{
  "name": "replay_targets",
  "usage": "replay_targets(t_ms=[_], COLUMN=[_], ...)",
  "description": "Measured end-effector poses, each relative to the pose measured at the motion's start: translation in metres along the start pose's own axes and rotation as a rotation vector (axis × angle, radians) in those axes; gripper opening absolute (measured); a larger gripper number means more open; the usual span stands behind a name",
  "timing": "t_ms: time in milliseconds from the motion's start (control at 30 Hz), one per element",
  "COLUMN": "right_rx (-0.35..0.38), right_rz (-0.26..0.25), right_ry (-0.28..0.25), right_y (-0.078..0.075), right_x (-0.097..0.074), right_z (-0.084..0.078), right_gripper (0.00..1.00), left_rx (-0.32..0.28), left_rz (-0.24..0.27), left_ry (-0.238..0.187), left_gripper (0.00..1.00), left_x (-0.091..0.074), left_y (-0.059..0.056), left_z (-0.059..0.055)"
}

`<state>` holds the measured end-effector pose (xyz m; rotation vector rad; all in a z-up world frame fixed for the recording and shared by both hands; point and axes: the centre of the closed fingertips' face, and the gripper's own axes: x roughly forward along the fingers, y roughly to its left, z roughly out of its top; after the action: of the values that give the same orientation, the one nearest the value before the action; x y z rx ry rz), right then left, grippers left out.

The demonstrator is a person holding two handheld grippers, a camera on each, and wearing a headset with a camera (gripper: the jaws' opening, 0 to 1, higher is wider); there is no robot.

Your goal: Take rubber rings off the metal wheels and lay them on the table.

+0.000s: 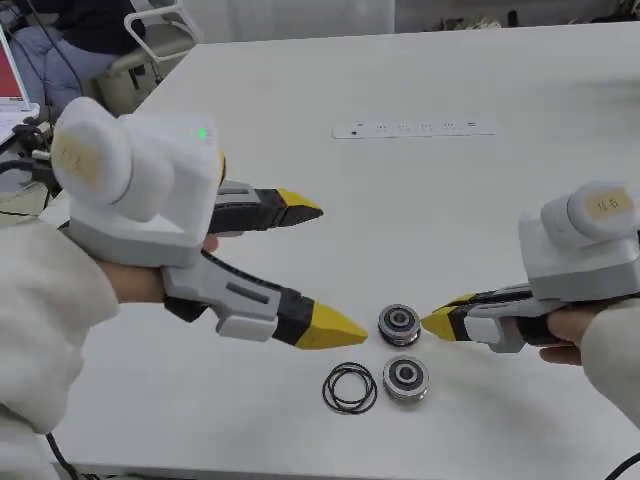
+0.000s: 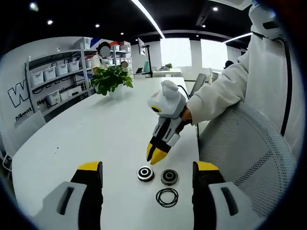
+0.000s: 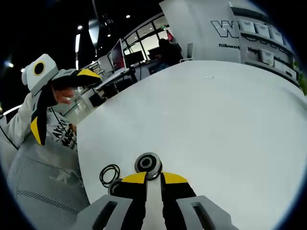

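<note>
Two metal wheels (image 1: 399, 324) (image 1: 406, 378) lie flat near the table's front edge, with a small pile of black rubber rings (image 1: 350, 387) just left of the nearer one. My left gripper (image 1: 320, 268) is open, its lower yellow tip just left of the far wheel. The right gripper (image 1: 440, 322) is shut and empty, pointing at that wheel from the right. In the left gripper view the wheels (image 2: 145, 173) (image 2: 169, 176) and rings (image 2: 167, 197) lie between my wide jaws. In the right gripper view the far wheel (image 3: 147, 163) sits just past the closed tips, rings (image 3: 110, 175) to its left.
A white power strip (image 1: 413, 128) lies flat further back on the white table (image 1: 300, 100). A chair (image 1: 150, 40) stands at the far left corner. A potted plant (image 2: 111, 79) stands on the far end of the table, with shelves (image 2: 53, 76) behind it.
</note>
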<state>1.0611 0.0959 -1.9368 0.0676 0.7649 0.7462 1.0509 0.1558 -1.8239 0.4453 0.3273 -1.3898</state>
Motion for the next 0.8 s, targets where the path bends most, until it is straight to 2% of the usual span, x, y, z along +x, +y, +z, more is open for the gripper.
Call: replay_targets(t_ms=[100, 167, 267, 467, 667, 733, 800], right_rx=[-0.001, -0.003, -0.007, -0.013, -0.013, -0.019, -0.035], right_rz=[0.001, 0.005, 0.013, 0.018, 0.017, 0.02, 0.019], right_ry=[0.007, 0.008, 0.013, 0.027, 0.037, 0.044, 0.048], right_y=[0.0, 0.001, 0.003, 0.003, 0.001, 0.002, 0.002], right_x=[0.001, 0.001, 0.003, 0.004, 0.007, 0.008, 0.009], right_z=[-0.002, -0.002, -0.003, -0.006, -0.009, -0.011, -0.012], right_gripper=[0.08, 0.08, 0.08, 0.08, 0.08, 0.09, 0.09], left_rx=[0.007, 0.005, -0.007, -0.002, -0.074, -0.107, -0.126], left_rz=[-0.003, -0.029, -0.051, -0.069, -0.042, -0.03, -0.022], left_ry=[-0.003, -0.005, 0.029, 0.053, 0.007, -0.028, -0.029], left_gripper=[0.72, 0.69, 0.66, 0.65, 0.6, 0.56, 0.53], left_x=[0.012, 0.02, 0.033, 0.052, 0.063, 0.066, 0.068], left_y=[0.004, 0.003, 0.004, 0.001, 0.002, 0.003, 0.006], left_z=[0.004, 0.004, -0.005, -0.018, -0.029, -0.03, -0.035])
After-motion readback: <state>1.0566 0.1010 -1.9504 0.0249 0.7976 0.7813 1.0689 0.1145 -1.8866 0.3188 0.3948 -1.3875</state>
